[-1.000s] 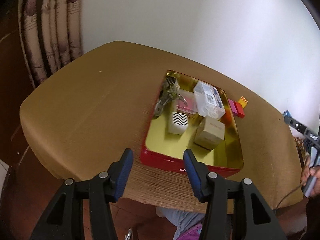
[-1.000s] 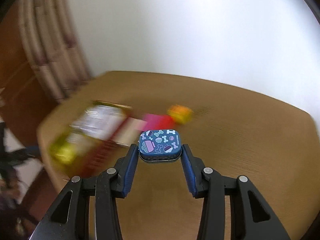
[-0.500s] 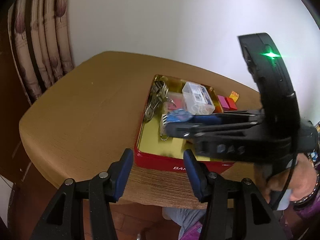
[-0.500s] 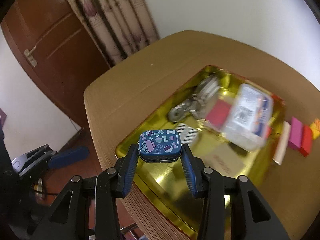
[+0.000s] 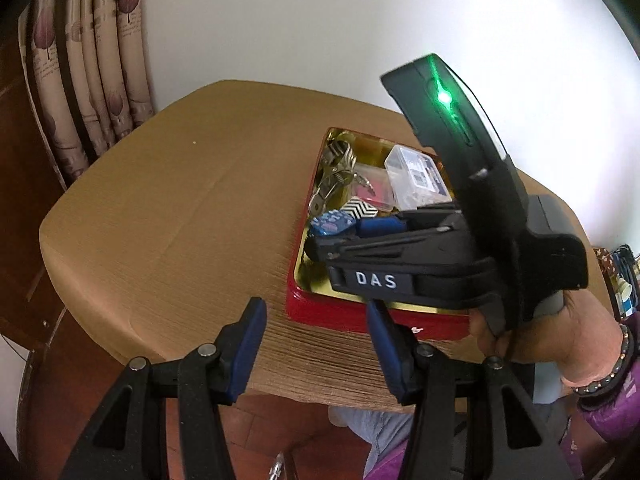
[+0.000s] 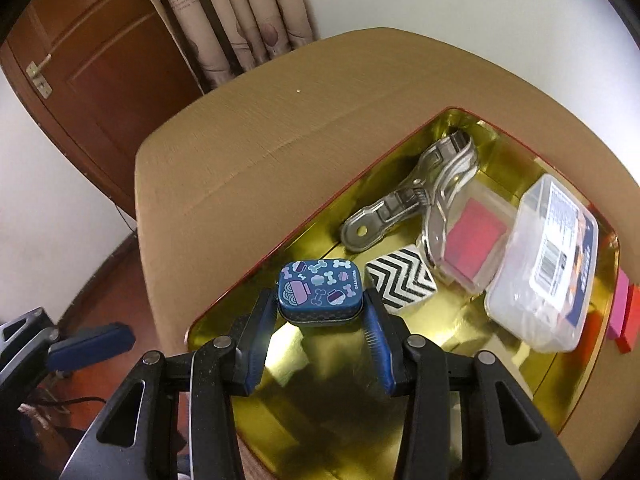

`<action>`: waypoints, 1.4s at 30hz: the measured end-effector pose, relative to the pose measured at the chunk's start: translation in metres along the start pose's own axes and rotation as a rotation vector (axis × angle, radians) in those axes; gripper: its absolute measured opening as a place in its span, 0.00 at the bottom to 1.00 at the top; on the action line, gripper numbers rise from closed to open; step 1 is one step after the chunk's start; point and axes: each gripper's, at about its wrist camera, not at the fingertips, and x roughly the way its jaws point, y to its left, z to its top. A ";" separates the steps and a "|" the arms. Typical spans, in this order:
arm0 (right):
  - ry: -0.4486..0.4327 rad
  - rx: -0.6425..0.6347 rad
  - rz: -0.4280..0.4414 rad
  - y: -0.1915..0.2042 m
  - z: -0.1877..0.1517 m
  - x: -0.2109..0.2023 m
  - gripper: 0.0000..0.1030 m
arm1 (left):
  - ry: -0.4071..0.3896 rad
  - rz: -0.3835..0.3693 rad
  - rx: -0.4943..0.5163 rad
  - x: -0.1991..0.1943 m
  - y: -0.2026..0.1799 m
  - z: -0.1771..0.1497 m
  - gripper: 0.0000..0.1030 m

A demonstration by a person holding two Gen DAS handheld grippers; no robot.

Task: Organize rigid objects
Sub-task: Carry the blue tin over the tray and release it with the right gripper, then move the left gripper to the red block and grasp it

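My right gripper point(image 6: 322, 322) is shut on a small blue tin point(image 6: 320, 290) printed with bones and bowls, held just above the near left part of the gold-lined red tray point(image 6: 520, 408). In the left wrist view the right gripper point(image 5: 332, 236) reaches over the tray point(image 5: 360, 314) with the blue tin point(image 5: 332, 224) at its tips. The tray holds a metal clip point(image 6: 416, 196), a zigzag box point(image 6: 400, 280), a pink-filled clear case point(image 6: 472, 236) and a clear plastic box point(image 6: 548, 268). My left gripper point(image 5: 316, 344) is open and empty, in front of the tray's near edge.
The tray sits on a brown table point(image 5: 168, 216). Pink and red blocks point(image 6: 624, 320) lie on the table beyond the tray's far side. Curtains point(image 5: 80, 80) and a wooden door point(image 6: 92, 72) stand behind the table. The person's hand point(image 5: 560, 332) holds the right gripper.
My right gripper has swung over the tray and come lower and closer to its floor with the blue tin. My left gripper has stayed open and moved slightly closer.
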 end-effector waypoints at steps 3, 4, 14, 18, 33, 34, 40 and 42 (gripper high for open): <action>-0.018 0.013 -0.010 -0.002 0.001 -0.001 0.47 | 0.017 0.001 -0.011 0.003 0.002 -0.001 0.52; -0.030 0.027 -0.003 -0.004 -0.001 -0.004 0.49 | 0.020 0.005 -0.011 0.004 0.002 -0.001 0.52; -0.400 0.315 -0.112 -0.094 -0.086 -0.127 0.70 | 0.020 0.005 -0.028 0.003 0.008 -0.003 0.52; -0.300 0.407 -0.462 -0.172 -0.161 -0.146 0.70 | 0.008 0.021 -0.012 0.000 0.002 -0.005 0.52; -0.243 0.688 -0.646 -0.305 -0.291 -0.195 0.73 | 0.019 -0.094 0.253 -0.001 -0.112 0.005 0.52; -0.259 0.702 -0.621 -0.309 -0.296 -0.199 0.73 | 0.023 -0.119 0.276 0.000 -0.126 0.011 0.52; -0.309 0.719 -0.545 -0.309 -0.300 -0.204 0.75 | 0.071 -0.251 0.337 0.023 -0.196 0.064 0.52; -0.320 0.712 -0.529 -0.310 -0.301 -0.205 0.77 | 0.108 -0.276 0.331 0.042 -0.217 0.085 0.52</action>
